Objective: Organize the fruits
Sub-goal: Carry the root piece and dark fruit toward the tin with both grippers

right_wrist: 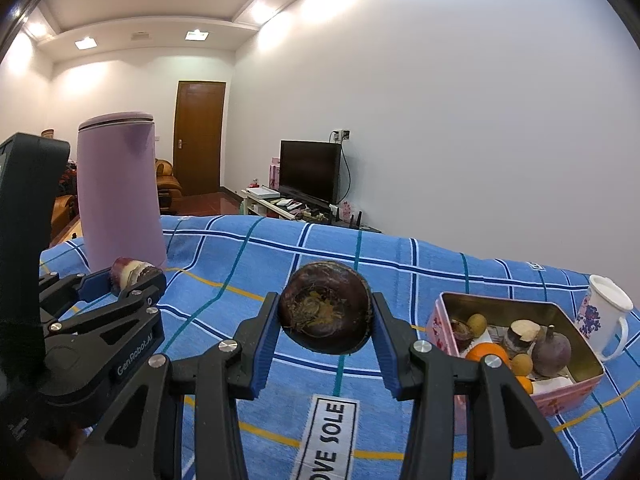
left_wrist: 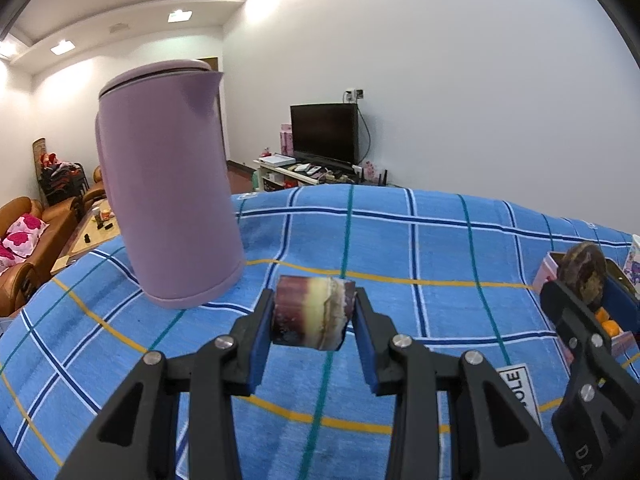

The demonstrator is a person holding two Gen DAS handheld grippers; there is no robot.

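My left gripper [left_wrist: 314,320] is shut on a short piece of sugarcane [left_wrist: 312,312], purple and cream, held above the blue checked cloth. In the right wrist view the same gripper [right_wrist: 132,276] and sugarcane piece [right_wrist: 130,270] show at the left. My right gripper [right_wrist: 326,312] is shut on a dark round water chestnut [right_wrist: 325,307], also off the cloth. From the left wrist view the right gripper [left_wrist: 580,284] holds that chestnut [left_wrist: 585,273] over the tin. The pink tin box [right_wrist: 560,398] at the right holds an orange [right_wrist: 486,352], another chestnut [right_wrist: 552,350], a cane piece and small brown fruits.
A tall lilac kettle [left_wrist: 168,204] stands on the cloth at the left, just behind the left gripper. A white flowered mug [right_wrist: 604,312] sits right of the tin. The cloth [left_wrist: 440,248] covers the whole table; a TV stand and sofas lie beyond.
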